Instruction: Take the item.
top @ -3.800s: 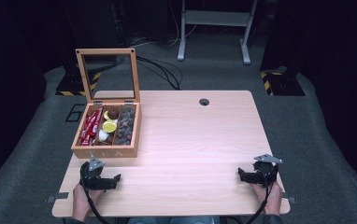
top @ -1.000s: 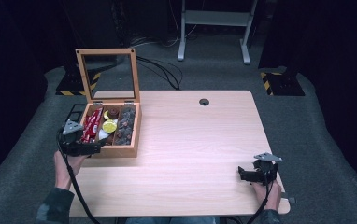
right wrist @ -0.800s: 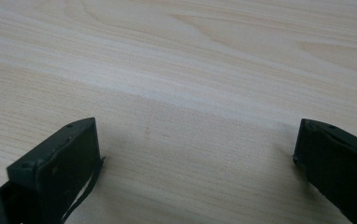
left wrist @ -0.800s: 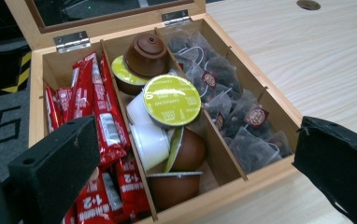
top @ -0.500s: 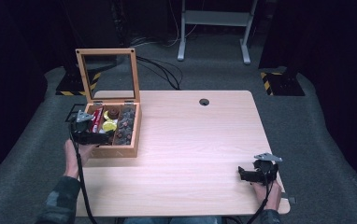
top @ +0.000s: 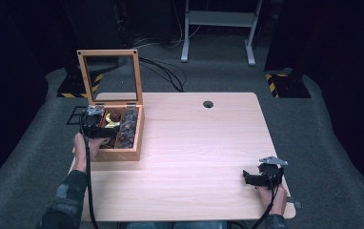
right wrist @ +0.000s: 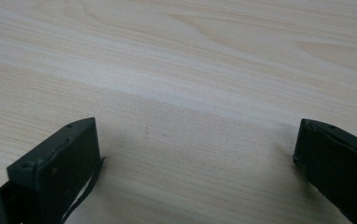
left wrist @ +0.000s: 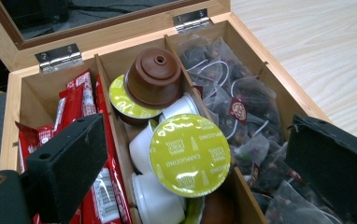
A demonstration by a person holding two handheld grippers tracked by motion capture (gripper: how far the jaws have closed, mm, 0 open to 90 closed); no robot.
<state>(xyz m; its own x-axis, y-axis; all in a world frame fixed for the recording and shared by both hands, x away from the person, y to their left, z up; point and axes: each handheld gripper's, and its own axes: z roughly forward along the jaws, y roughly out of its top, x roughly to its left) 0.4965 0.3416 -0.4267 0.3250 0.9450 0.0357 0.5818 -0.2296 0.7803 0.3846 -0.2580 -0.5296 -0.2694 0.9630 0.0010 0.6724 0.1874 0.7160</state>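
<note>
A wooden box (top: pixel 123 155) with its glass lid (top: pixel 109 76) raised stands at the table's left. Its three compartments hold red sachets (left wrist: pixel 81 100), coffee capsules and dark tea bags (left wrist: pixel 235 100). My left gripper (top: pixel 96 126) hovers over the box, open. Its jaws have just been closing a little. In the left gripper view (left wrist: pixel 197 140) they straddle a green-lidded capsule (left wrist: pixel 189 154) without touching it; a brown capsule (left wrist: pixel 155 77) lies behind. My right gripper (top: pixel 258 177) rests open near the front right corner, over bare wood (right wrist: pixel 195 135).
The light wooden table (top: pixel 194 143) has a cable hole (top: pixel 208 104) at its back edge. Dark floor, cables and a metal stand (top: pixel 218 19) lie beyond. A sleeved left forearm (top: pixel 70 195) reaches in along the table's left edge.
My left gripper has moved from the box's left rim to above its compartments, a little lower. The right gripper has stayed still.
</note>
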